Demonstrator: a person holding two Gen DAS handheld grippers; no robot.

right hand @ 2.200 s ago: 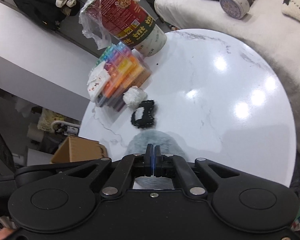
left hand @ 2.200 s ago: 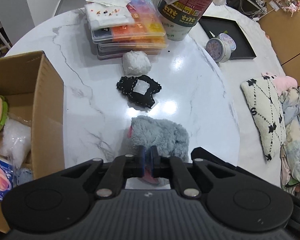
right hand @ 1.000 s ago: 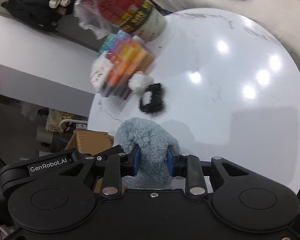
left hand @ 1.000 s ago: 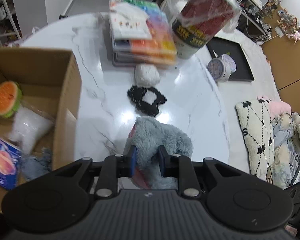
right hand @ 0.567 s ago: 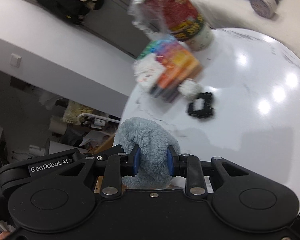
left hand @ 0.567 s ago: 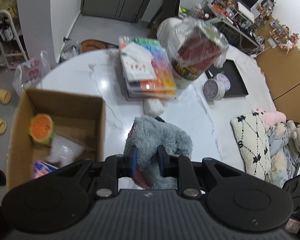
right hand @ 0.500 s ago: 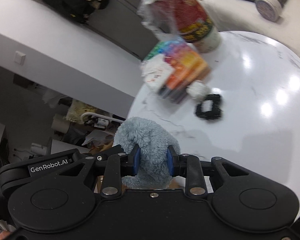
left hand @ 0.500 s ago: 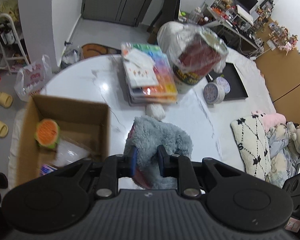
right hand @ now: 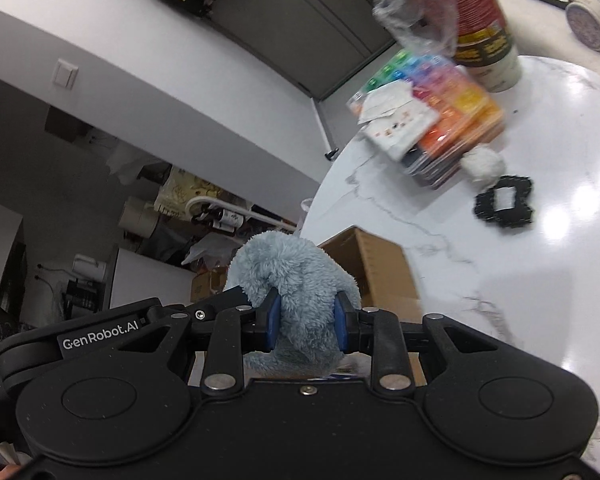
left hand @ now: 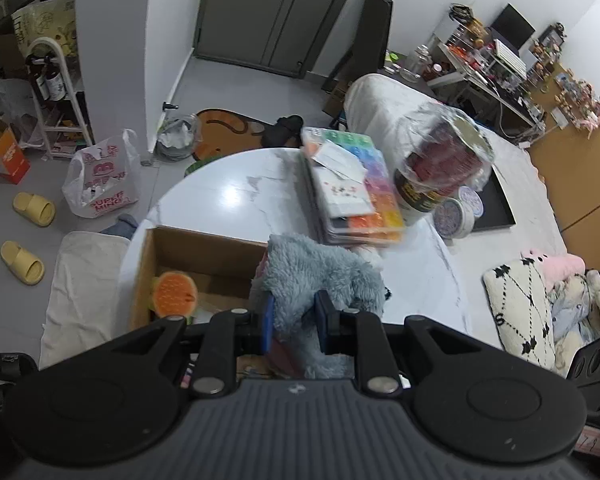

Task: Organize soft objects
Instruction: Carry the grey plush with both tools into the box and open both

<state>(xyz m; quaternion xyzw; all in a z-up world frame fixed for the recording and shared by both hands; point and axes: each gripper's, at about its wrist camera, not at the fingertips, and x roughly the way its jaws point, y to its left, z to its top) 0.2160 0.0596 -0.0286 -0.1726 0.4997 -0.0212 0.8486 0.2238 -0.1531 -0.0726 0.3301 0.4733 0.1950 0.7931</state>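
Even indoor light is filling both views. Ceiling lamps are glaring as white spots on the glossy table [right hand: 540, 208]. Motion blur is smearing the canister [right hand: 468, 20] and colour boxes [left hand: 352, 192]. Fisheye distortion is bending the walls near the edges, and corners are going dark.

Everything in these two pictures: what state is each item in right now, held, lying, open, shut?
Grey plush toy: lifted, pinched from both sides.
Left gripper: shut on the toy.
Right gripper: shut on the toy.
Cardboard box: open, on the table.
Watermelon plush: lying inside the box.
Black scrunchie: lying flat on the table.
White ball: resting beside the organizer stack.
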